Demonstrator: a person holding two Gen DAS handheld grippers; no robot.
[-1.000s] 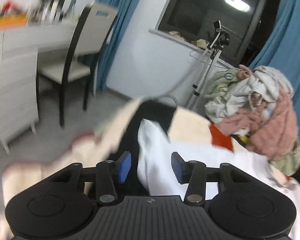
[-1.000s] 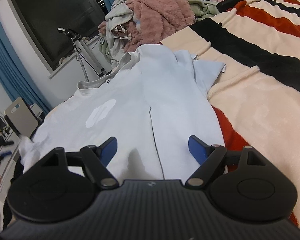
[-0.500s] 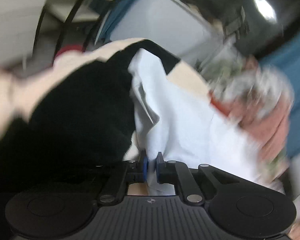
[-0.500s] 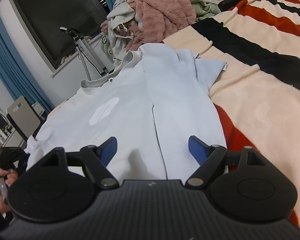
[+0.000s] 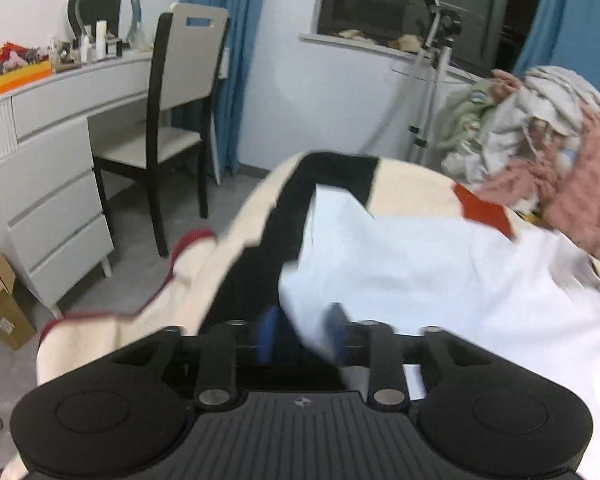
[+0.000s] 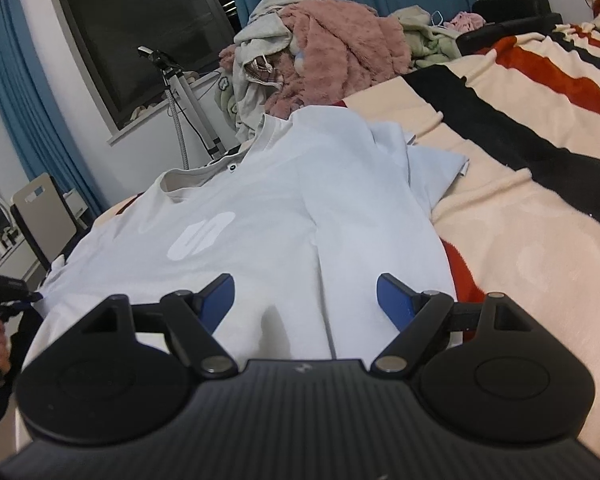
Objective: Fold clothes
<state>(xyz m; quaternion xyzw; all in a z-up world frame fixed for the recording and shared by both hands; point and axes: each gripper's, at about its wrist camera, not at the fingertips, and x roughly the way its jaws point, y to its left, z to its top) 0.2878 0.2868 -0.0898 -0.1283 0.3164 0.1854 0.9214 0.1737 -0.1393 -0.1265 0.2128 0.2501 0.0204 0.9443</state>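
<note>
A white T-shirt [image 6: 260,216] with a pale logo lies spread on the striped blanket [image 6: 520,216], one side folded inward. My right gripper [image 6: 305,298] is open and empty just above the shirt's hem. My left gripper [image 5: 302,334] is open at the shirt's left sleeve edge [image 5: 380,264], with cloth lying between the blue pads; the view is blurred. It also shows in the right wrist view [image 6: 4,292], at the shirt's far left corner.
A pile of unfolded clothes [image 6: 324,52] sits at the bed's far end, also in the left wrist view [image 5: 540,140]. A tripod [image 5: 428,80] stands by the window. A chair [image 5: 172,120] and a white dresser [image 5: 48,184] stand left of the bed.
My left gripper was shut on the sleeve edge half a second ago and has opened now, tilting back up. My right gripper has hardly moved.
</note>
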